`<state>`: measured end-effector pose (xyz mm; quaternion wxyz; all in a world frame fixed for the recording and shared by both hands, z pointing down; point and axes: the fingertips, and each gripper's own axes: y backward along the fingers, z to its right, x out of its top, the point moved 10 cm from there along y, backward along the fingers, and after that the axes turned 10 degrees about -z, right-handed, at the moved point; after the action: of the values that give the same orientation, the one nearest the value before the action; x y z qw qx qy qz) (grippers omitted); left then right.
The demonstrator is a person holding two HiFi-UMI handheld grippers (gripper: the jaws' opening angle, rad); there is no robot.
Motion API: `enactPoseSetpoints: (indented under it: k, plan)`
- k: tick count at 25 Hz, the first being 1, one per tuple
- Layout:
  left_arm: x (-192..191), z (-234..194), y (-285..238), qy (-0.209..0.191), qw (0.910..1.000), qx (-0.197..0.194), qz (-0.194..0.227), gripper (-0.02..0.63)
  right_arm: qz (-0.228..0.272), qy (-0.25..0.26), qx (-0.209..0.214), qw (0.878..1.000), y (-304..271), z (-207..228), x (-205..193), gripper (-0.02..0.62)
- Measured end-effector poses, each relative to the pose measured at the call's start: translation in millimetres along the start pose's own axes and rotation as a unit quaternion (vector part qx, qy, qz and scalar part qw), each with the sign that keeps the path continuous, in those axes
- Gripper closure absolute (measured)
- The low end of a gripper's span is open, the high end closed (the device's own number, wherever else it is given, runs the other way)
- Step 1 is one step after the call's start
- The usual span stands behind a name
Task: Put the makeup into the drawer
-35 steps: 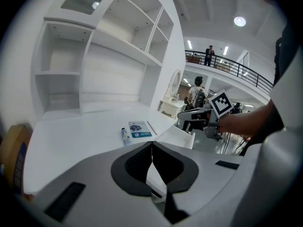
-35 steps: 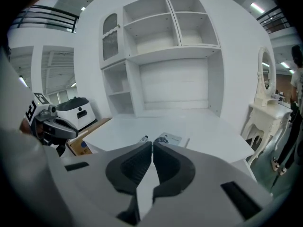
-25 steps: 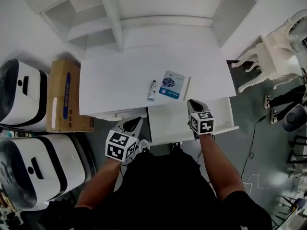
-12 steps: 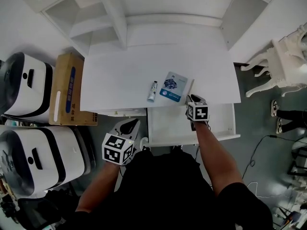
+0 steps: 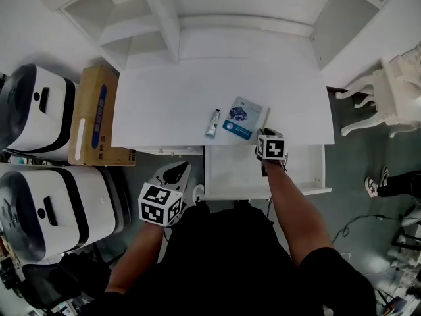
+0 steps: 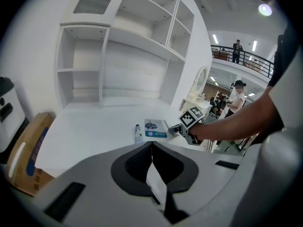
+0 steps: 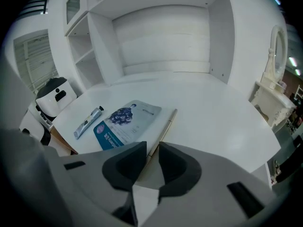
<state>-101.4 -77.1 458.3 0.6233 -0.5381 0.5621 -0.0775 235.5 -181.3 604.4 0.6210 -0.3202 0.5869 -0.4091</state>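
The pencil (image 7: 164,125), sachet (image 5: 242,118) and tube (image 5: 212,122) are lying at the front edge of the desk (image 5: 164,104) above the open drawer (image 5: 230,173), the jaws of our right gripper (image 7: 152,148) have just been opening around the pencil's end, and our left gripper (image 6: 152,148) is hanging closed and empty.

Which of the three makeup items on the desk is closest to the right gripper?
The thin beige stick beside the blue-and-white sachet: its near end lies between the right gripper's jaws, which have just been opening. The small silver tube lies farthest.
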Motion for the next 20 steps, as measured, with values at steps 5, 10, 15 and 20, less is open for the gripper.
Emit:
enactPoseSetpoints:
  k: [5, 10, 15, 20]
  plan:
    - [-3, 0, 0, -0.001, 1.0000, -0.006, 0.000, 0.595, 0.000, -0.022, 0.005, 1.000, 0, 6, 0, 0.525]
    - [-7, -2, 4, -0.004, 1.0000, -0.007, -0.001, 0.595, 0.009, -0.082, 0.016, 0.996, -1, 13, -3, 0.548]
    - [-13, -6, 8, -0.005, 1.0000, -0.006, -0.003, 0.595, 0.025, -0.165, 0.043, 0.985, 1, 20, -10, 0.549]
    - [-15, -6, 8, -0.010, 0.9999, -0.011, -0.005, 0.595, 0.040, -0.178, 0.056, 0.982, 12, 23, -17, 0.549]
